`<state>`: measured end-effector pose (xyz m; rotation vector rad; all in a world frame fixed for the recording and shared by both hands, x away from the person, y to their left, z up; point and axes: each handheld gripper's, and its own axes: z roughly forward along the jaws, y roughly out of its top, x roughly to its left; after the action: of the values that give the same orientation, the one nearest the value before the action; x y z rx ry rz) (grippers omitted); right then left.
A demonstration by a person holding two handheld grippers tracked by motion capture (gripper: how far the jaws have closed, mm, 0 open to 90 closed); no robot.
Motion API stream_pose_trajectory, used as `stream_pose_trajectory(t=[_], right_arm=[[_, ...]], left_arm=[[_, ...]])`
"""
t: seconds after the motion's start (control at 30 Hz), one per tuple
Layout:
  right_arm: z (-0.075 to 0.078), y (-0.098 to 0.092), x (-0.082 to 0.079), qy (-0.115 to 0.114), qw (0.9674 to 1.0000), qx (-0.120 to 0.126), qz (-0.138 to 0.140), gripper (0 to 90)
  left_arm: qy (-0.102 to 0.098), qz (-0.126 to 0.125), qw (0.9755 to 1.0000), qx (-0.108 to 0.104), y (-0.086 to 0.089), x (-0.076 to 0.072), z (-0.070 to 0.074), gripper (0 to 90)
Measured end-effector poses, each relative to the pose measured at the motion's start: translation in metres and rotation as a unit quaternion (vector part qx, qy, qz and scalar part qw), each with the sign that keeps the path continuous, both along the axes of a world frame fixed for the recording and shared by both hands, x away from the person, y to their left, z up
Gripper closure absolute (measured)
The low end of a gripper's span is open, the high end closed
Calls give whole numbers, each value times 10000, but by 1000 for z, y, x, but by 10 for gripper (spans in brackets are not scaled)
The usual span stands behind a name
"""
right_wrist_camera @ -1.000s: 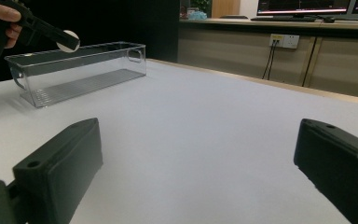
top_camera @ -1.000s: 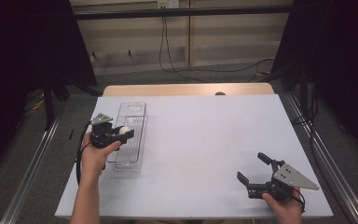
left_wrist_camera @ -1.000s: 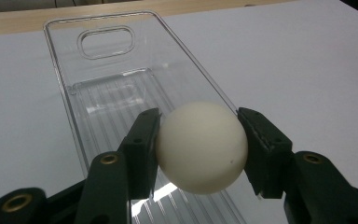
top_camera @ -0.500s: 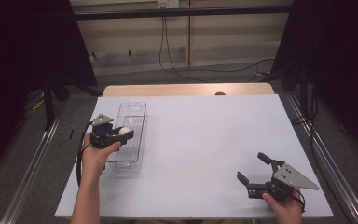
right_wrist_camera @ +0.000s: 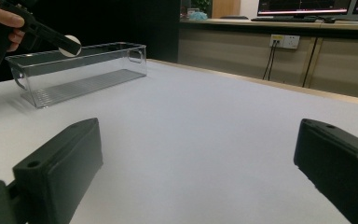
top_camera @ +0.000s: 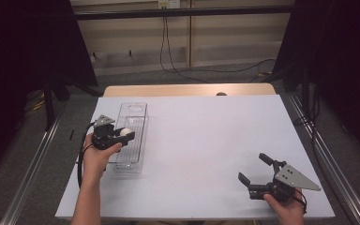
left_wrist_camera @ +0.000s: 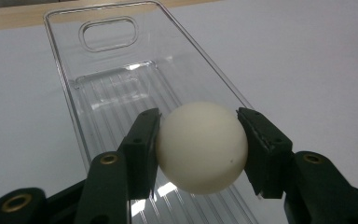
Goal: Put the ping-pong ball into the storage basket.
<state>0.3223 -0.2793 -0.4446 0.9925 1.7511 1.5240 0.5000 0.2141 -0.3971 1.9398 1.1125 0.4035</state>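
One smooth white ball (left_wrist_camera: 200, 147) sits clamped in left claw (left_wrist_camera: 198, 140) over clear ribbed bin (left_wrist_camera: 107, 88).

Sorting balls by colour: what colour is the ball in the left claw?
The ball is plain off-white, clearest in the left gripper view.

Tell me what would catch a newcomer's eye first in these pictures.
A white ball stands out, clamped between the jaws of the left gripper and held over a clear plastic bin at the left of the white table. At the near right corner, the right gripper sits low with its jaws wide open and nothing between them.
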Motion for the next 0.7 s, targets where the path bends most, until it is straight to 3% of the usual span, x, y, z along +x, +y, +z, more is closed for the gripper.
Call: stream_pose_trajectory(t=[0.43,0.5,0.7], right_arm=[[0,0,0,-7,10000,-12,14,8],[0,0,0,-6,10000,-9,11,8],[0,0,0,-11,10000,-23,26,8]], left_arm=[[60,5,10000,-37,-1,1,-3,507],[74,-41,10000,50,0,1,-3,506],[87,12,9999,49,0,1,-5,506]])
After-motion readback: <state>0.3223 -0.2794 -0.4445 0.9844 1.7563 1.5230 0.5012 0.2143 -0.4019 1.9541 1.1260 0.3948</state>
